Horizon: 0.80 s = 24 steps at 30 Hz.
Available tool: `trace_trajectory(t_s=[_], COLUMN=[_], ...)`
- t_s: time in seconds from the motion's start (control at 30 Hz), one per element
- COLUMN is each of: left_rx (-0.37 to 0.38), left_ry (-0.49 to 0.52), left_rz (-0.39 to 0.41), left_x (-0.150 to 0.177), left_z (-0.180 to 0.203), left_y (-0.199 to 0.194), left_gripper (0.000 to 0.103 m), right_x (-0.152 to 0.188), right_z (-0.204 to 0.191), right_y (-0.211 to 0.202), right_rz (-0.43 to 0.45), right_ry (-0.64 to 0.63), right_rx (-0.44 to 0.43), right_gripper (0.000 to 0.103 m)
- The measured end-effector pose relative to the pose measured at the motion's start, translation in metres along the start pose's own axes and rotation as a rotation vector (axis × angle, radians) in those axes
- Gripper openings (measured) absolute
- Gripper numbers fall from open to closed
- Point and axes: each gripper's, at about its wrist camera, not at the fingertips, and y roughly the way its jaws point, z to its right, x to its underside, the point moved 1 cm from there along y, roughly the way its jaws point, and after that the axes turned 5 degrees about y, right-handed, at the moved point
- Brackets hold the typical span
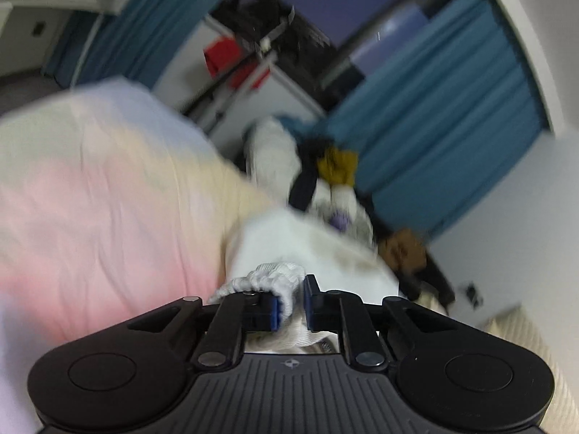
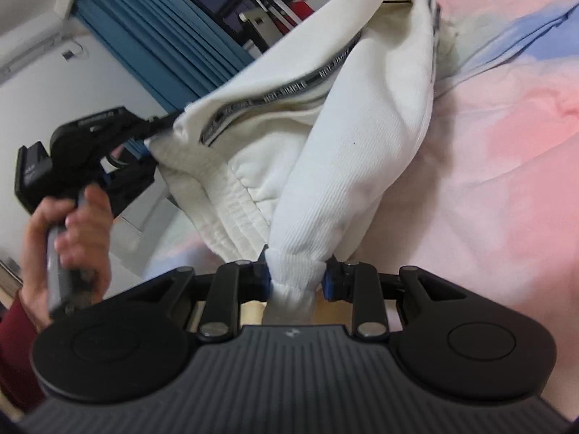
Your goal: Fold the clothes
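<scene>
White garment [image 2: 325, 137], ribbed cuff, printed zipper tape, bunched, lifted.

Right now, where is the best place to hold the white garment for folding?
At its elastic waistband, from the two ends. The right gripper is shut on the white garment, the left gripper on gathered waistband, so it hangs between them.

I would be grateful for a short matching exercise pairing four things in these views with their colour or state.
Things:
1. pleated curtain
2. ribbed cotton garment
3. soft bedsheet
4. left gripper

Descriptions:
A. shut on the elastic hem
B. pink and pale blue
C. teal
D. white, with a printed tape along its seam

Pairs: 1-C, 2-D, 3-B, 4-A
</scene>
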Motion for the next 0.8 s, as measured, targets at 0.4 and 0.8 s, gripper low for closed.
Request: trace_trajectory(t_s=[0.4, 0.8], left_rx=[-0.437, -0.591], left_ry=[0.242, 0.248], left_rz=[0.105, -0.065], left_x=[-0.161, -0.103], left_z=[-0.057, -0.198], left_y=[0.014, 0.087], left_gripper=[0.011, 0.017], right_x=[0.012, 0.055], right_z=[-0.113, -0.096], right_y=[0.122, 0.24], right_rz=[-0.056, -0.304], right_ry=[-0.018, -0.06], right_rx=[-0.325, -0.245], right_gripper=[0.029, 0.031])
